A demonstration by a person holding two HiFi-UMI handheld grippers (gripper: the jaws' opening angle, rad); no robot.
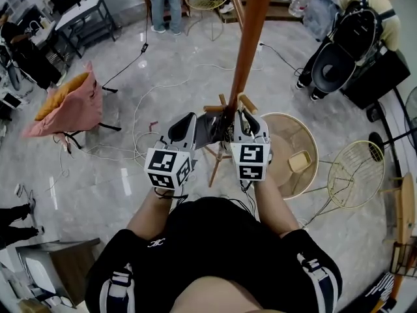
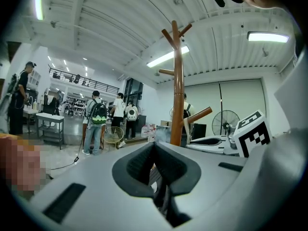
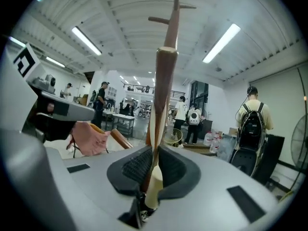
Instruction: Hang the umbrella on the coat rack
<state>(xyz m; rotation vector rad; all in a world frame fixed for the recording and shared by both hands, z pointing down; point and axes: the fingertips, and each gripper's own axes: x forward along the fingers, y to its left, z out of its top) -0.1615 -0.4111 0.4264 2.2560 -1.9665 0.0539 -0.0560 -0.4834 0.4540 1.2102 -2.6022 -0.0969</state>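
Observation:
The wooden coat rack [image 1: 246, 51] rises just in front of me; its pole [image 2: 178, 90] and top pegs fill the left gripper view. A dark folded umbrella [image 1: 215, 128] hangs between both grippers, close to the pole's lower part. My left gripper [image 1: 190, 121] is shut on the umbrella's dark fabric [image 2: 161, 189]. My right gripper [image 1: 246, 117] is shut on the umbrella's brown and cream wooden handle [image 3: 161, 105], which stands upright out of the jaws [image 3: 153, 170]. Behind the handle the rack's top [image 3: 174, 13] shows. Most of the umbrella is hidden by the grippers.
A chair with a pink cushion [image 1: 65, 103] stands to the left, and cables [image 1: 140, 103] trail over the floor. A round wicker table [image 1: 290, 152] and a wire basket chair [image 1: 355, 175] are on the right. A black stroller [image 1: 345, 51] and several people are further back.

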